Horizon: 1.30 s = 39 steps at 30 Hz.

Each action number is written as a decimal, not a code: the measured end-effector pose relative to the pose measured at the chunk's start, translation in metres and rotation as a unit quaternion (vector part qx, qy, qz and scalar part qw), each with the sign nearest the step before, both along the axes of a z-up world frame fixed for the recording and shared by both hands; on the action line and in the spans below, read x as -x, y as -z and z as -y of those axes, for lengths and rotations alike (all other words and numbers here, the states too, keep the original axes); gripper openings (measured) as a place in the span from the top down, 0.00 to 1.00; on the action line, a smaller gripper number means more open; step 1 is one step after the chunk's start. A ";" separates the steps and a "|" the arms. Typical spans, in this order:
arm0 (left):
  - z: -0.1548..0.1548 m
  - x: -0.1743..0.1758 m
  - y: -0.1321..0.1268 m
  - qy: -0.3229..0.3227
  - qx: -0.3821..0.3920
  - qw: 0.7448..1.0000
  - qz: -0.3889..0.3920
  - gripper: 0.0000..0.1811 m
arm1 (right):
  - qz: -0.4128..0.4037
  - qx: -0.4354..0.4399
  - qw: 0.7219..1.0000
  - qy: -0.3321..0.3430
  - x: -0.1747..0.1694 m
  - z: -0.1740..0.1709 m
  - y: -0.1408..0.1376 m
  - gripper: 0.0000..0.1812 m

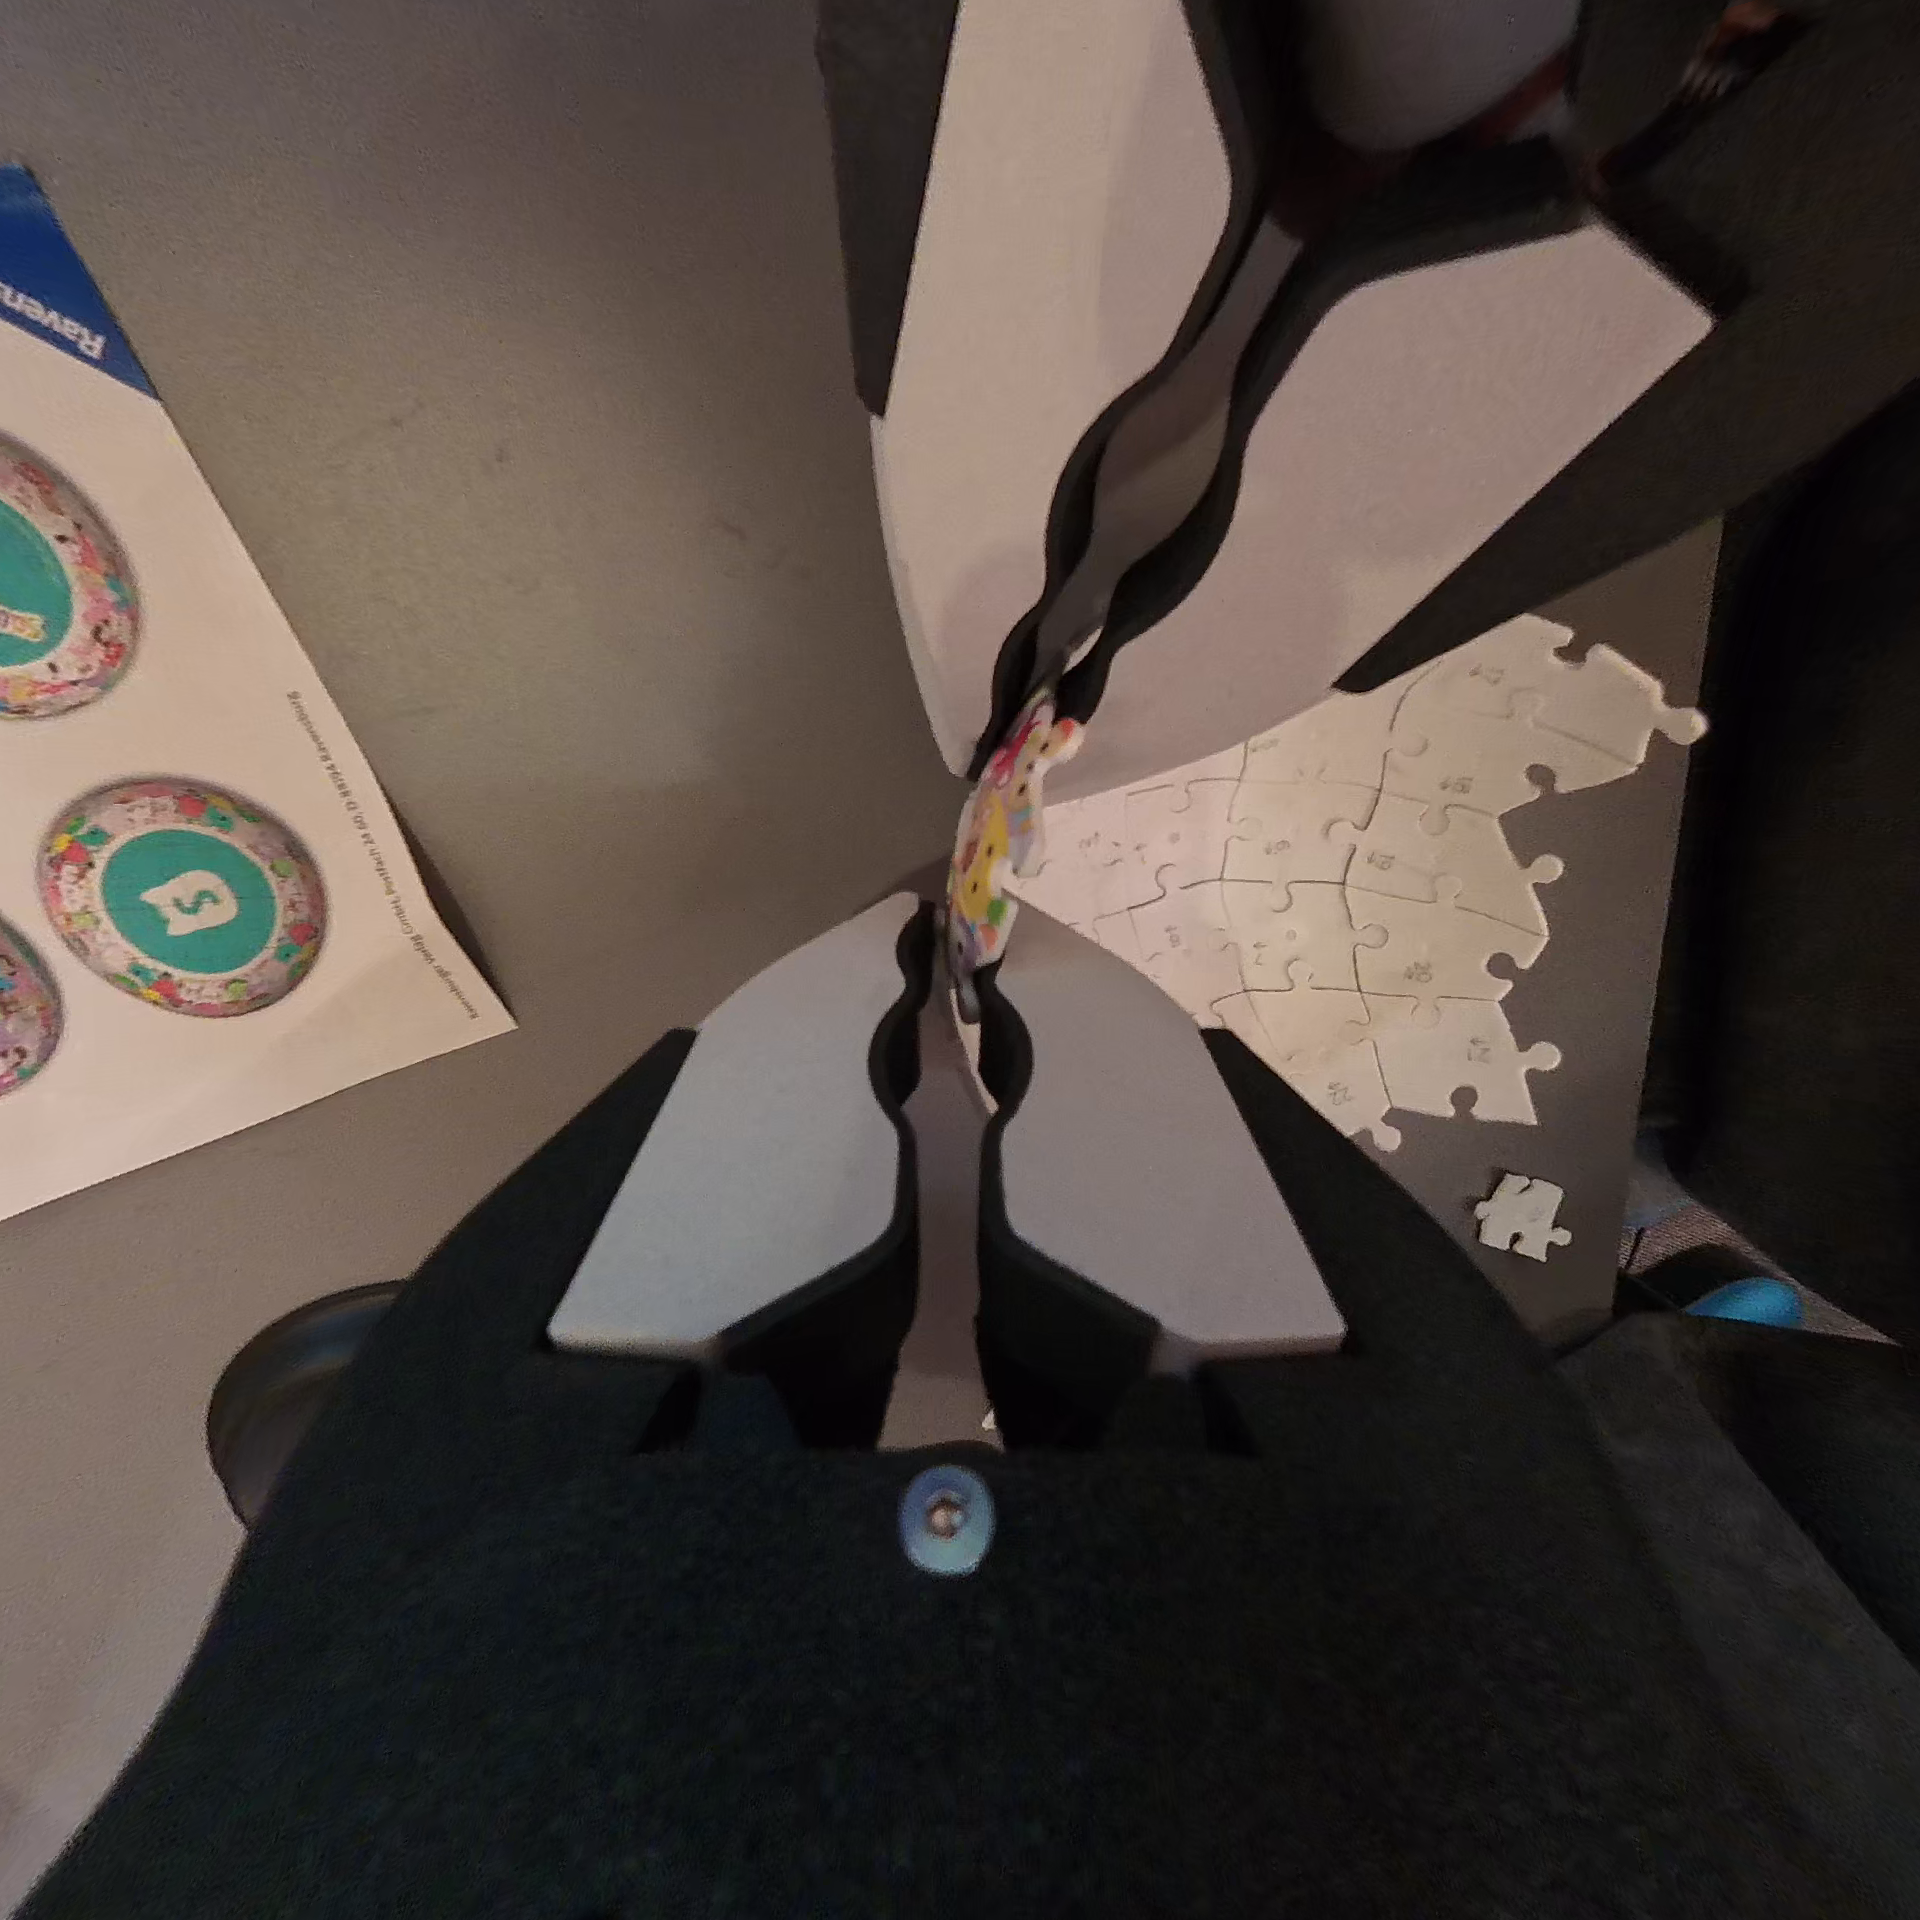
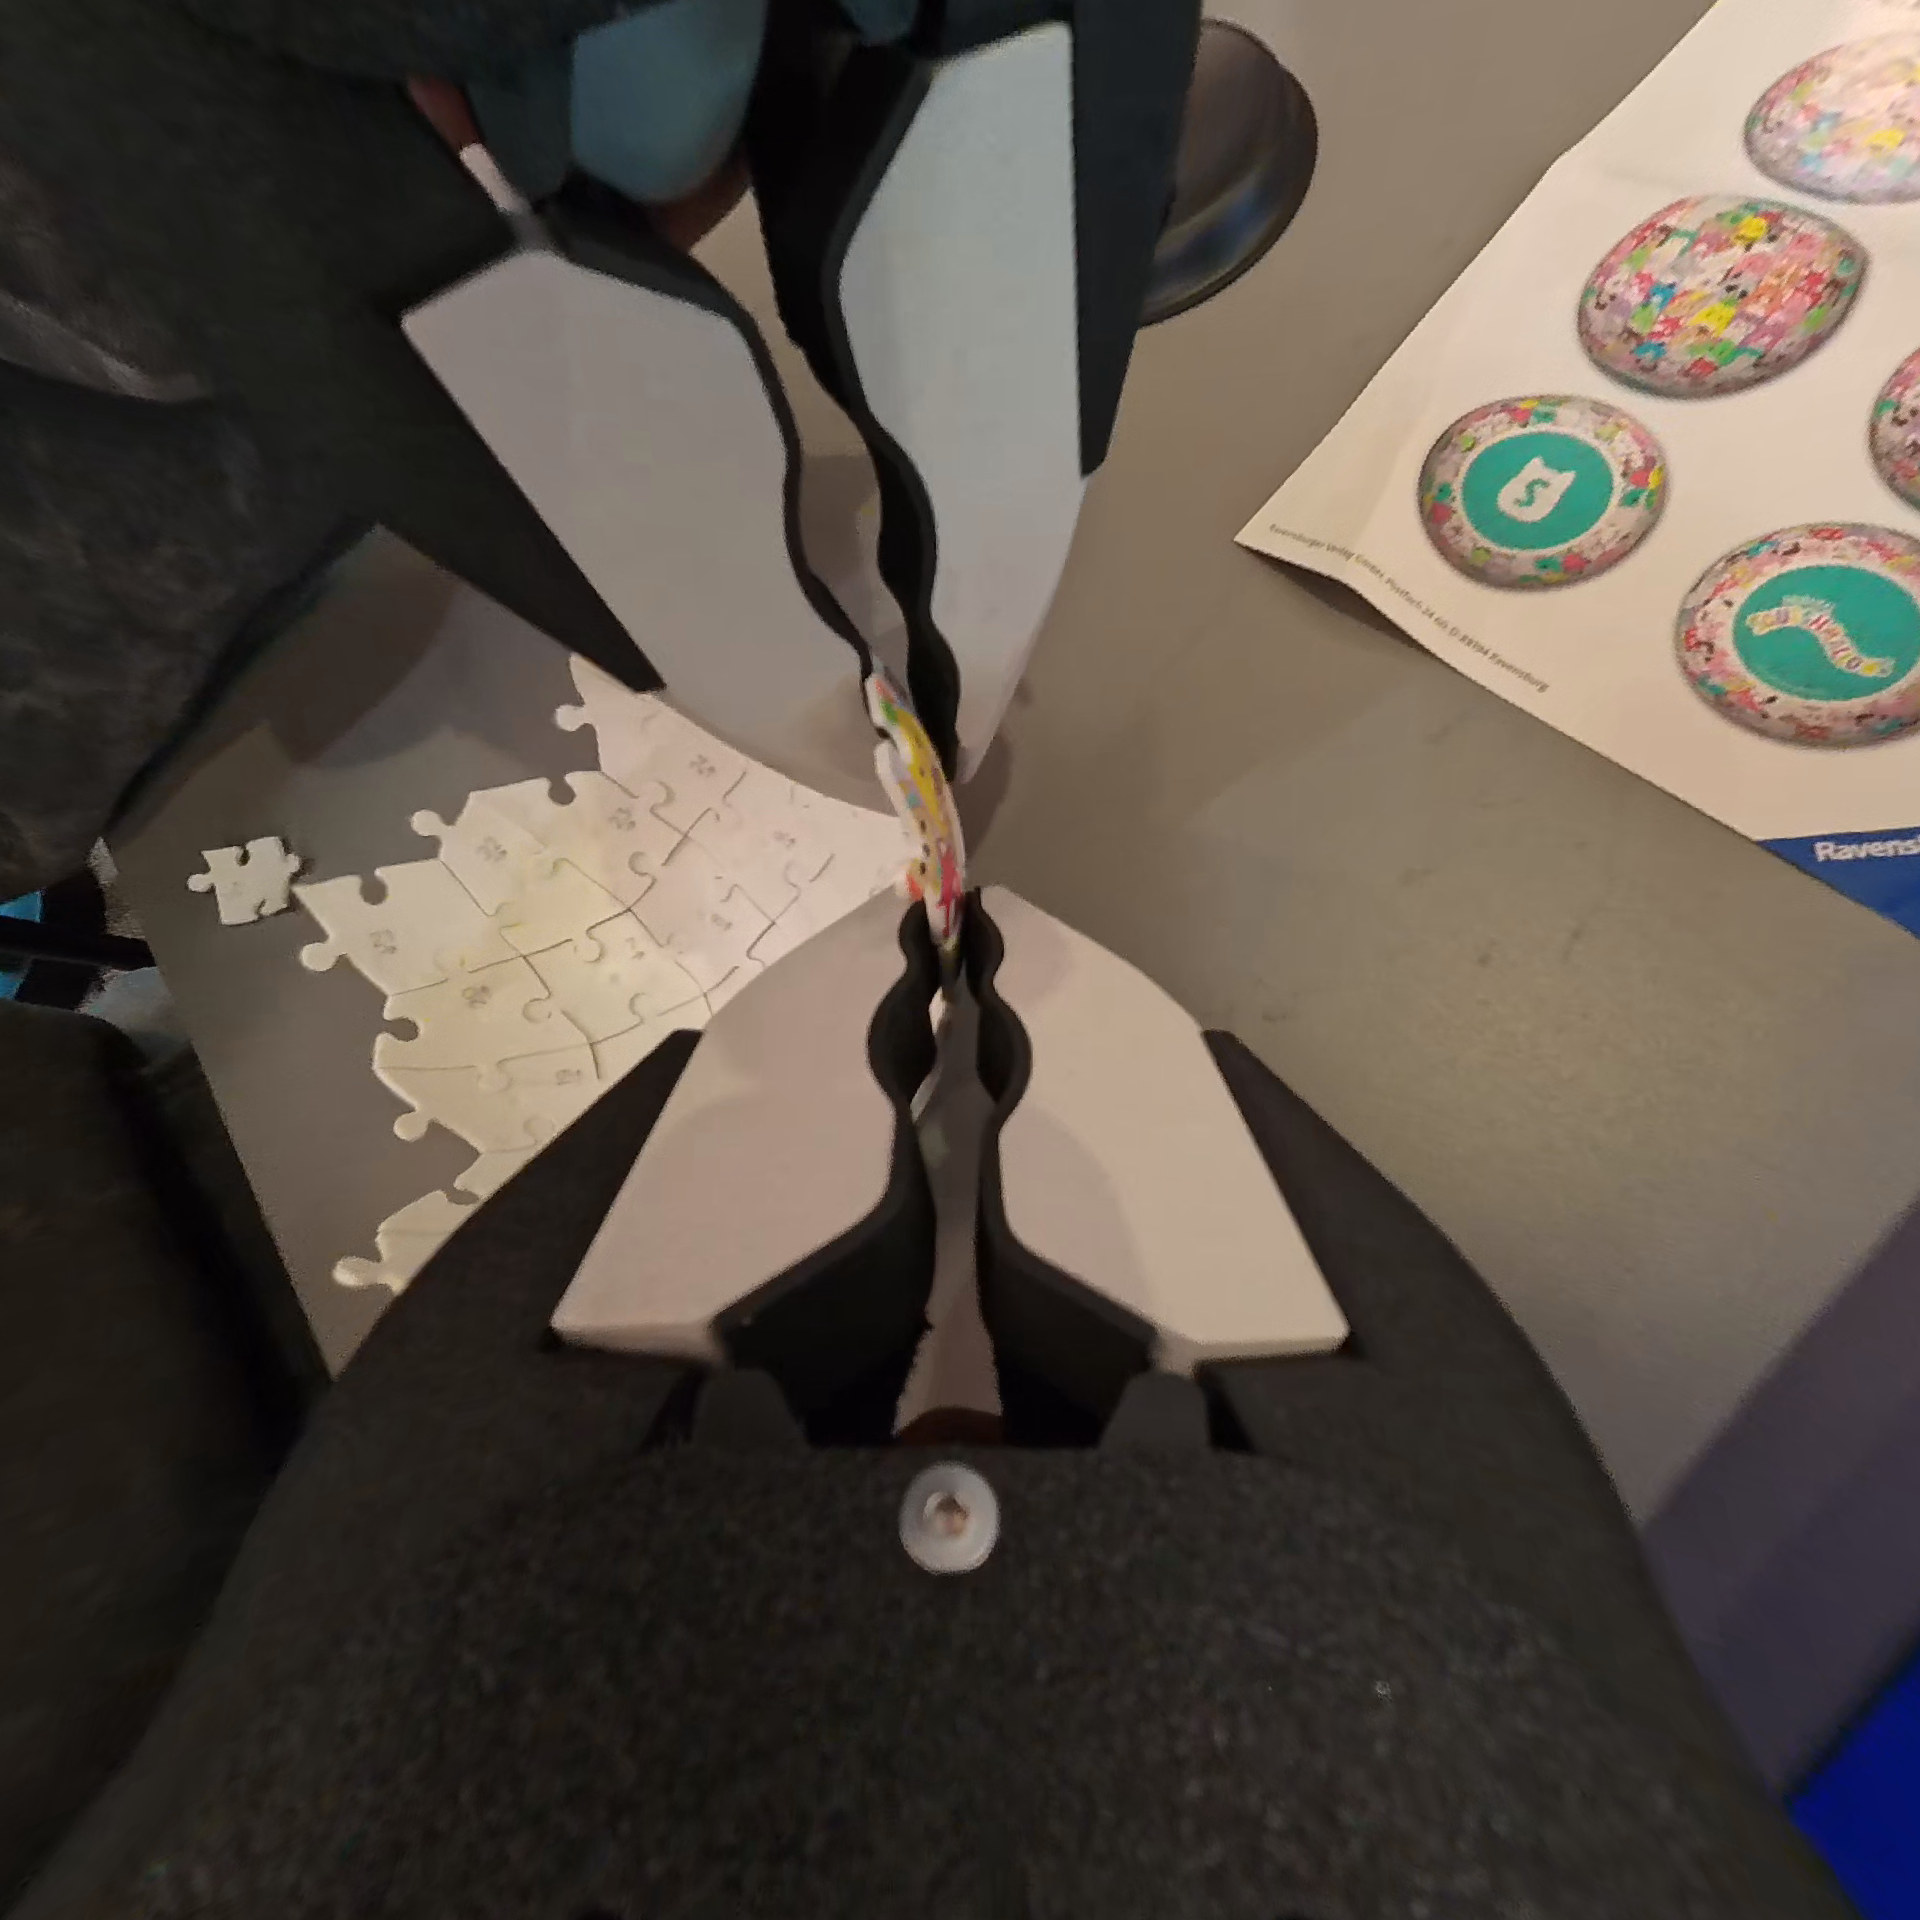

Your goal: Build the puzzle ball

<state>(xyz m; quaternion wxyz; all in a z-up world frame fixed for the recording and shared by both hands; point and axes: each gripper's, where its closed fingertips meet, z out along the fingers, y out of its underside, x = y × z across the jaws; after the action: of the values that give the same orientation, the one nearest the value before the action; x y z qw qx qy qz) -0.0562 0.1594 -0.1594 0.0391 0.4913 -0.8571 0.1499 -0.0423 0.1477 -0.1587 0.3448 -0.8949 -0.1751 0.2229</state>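
Note:
A colourful curved puzzle piece (image 1: 987,852) stands on edge between the two grippers; I cannot tell whether it is one piece or two joined. My left gripper (image 1: 951,940) is shut on its near end. My right gripper (image 1: 1044,712) comes in from the top and is shut on its far end. In the right wrist view the right gripper (image 2: 945,935) grips the piece (image 2: 925,821) from below and the left gripper (image 2: 914,707) from above. An assembled puzzle section (image 1: 1351,883), white numbered side up, spreads out beside the piece (image 2: 582,914). I cannot tell whether they touch.
A loose white piece (image 1: 1522,1216) lies by the section (image 2: 244,883). A printed sheet with ball pictures (image 1: 208,727) lies on the grey table (image 2: 1558,468). A dark round object (image 2: 1236,156) stands behind the left gripper. A blue box (image 2: 1818,1455) is at the right. Both grippers' tips are close together, under 4 cm apart.

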 end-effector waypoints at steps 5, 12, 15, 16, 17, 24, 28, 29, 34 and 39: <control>0.002 0.002 0.001 0.001 0.001 1.000 -0.006 0.97 | 0.003 -0.020 1.000 0.001 -0.006 0.005 -0.006 0.88; 0.004 0.003 -0.001 -0.005 0.014 1.000 -0.001 0.94 | -0.056 -0.002 0.998 0.025 -0.011 0.019 -0.006 0.90; 0.004 0.001 -0.004 -0.013 0.016 1.000 0.001 0.90 | -0.063 0.000 0.998 0.027 -0.010 0.016 -0.005 0.94; 0.003 0.001 -0.006 -0.014 0.017 1.000 0.003 0.88 | -0.064 0.001 0.998 0.026 -0.009 0.015 -0.005 0.95; 0.002 0.001 -0.009 -0.015 0.016 1.000 0.006 0.88 | -0.061 0.006 0.998 0.028 -0.010 0.014 -0.003 0.96; -0.020 -0.004 -0.044 -0.064 0.027 0.995 0.067 0.84 | -0.062 0.019 0.998 0.026 -0.012 0.011 0.006 0.97; -0.038 0.002 -0.063 -0.116 0.035 0.986 0.113 0.84 | -0.057 0.020 0.998 0.025 -0.015 0.008 0.006 0.94; -0.040 0.006 -0.064 -0.130 0.043 0.983 0.121 0.84 | -0.054 0.020 0.998 0.025 -0.016 0.007 0.006 0.94; -0.037 0.037 -0.047 -0.193 0.046 0.970 0.141 0.84 | -0.022 0.008 1.000 -0.010 -0.013 0.010 0.002 0.89; -0.025 0.073 -0.048 -0.257 0.044 0.947 0.189 0.84 | 0.052 -0.023 0.998 -0.036 -0.014 0.012 -0.019 0.88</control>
<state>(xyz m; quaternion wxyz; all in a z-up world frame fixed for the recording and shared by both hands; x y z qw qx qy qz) -0.1288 0.1846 -0.1111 -0.1419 0.6557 -0.6858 0.2821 -0.0285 0.1357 -0.1392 0.3472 -0.8903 -0.2302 0.1841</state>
